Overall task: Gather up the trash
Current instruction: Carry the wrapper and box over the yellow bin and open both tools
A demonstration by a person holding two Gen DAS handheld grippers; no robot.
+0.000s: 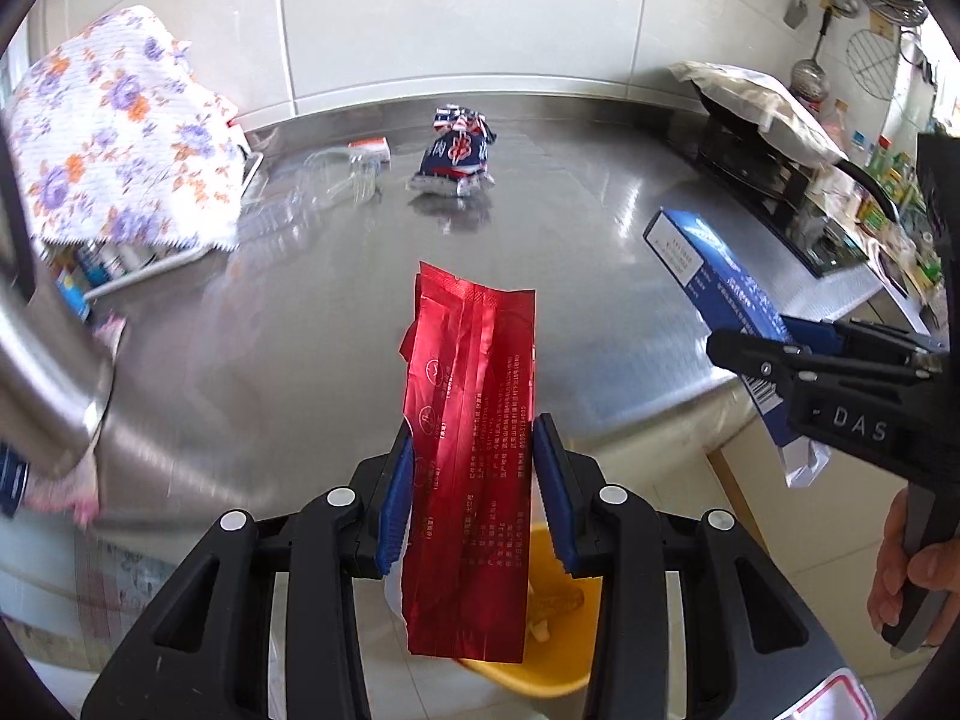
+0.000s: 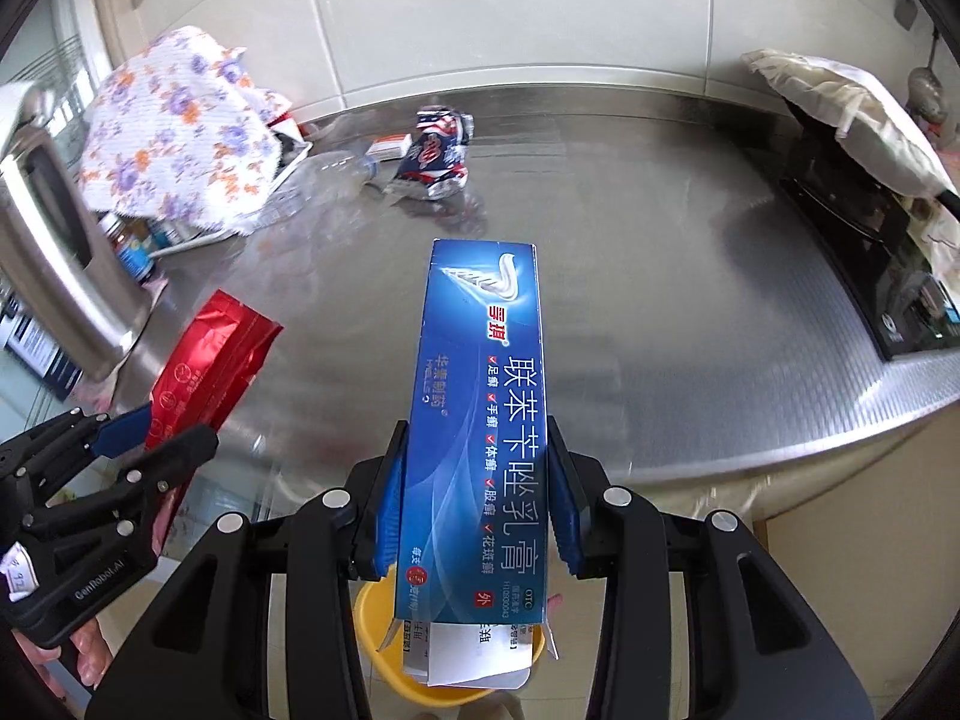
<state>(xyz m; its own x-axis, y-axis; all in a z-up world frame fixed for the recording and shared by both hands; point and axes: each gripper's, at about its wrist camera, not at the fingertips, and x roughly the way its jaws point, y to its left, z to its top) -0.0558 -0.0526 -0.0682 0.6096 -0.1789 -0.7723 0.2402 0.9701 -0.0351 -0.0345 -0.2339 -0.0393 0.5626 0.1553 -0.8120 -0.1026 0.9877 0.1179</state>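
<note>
My left gripper (image 1: 474, 468) is shut on a red foil wrapper (image 1: 474, 420), held upright above a yellow bin (image 1: 540, 672) below the counter edge. My right gripper (image 2: 477, 480) is shut on a blue medicine box (image 2: 480, 396) with a leaflet sticking out its lower end, also over the yellow bin (image 2: 378, 630). The box and right gripper show at the right of the left wrist view (image 1: 720, 288). The red wrapper shows at the left of the right wrist view (image 2: 204, 360). A crumpled blue snack bag (image 1: 456, 156), a clear plastic bottle (image 1: 336, 180) and a small white-and-orange box (image 1: 369, 150) lie at the back of the steel counter (image 1: 300, 330).
A floral cloth (image 1: 120, 132) covers a rack at the back left. A steel appliance (image 2: 54, 252) stands at the left. A black cooktop (image 2: 870, 252) with a cloth-covered pan (image 2: 852, 114) is at the right. White tiled wall behind.
</note>
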